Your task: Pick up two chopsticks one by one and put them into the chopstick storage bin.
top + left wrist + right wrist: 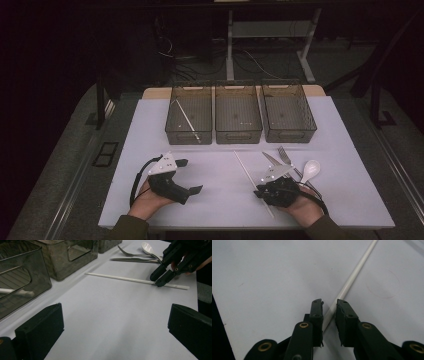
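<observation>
One white chopstick [253,183] lies diagonally, far end up-left, between the right gripper's [329,306] narrowly parted jaws.

The white chopstick [352,277] runs off the top edge of the right gripper view, its near end hidden behind the jaws. In the high view the right gripper [260,192] covers the fork [285,156] and knife [271,160] handles (spoon's too).
</observation>
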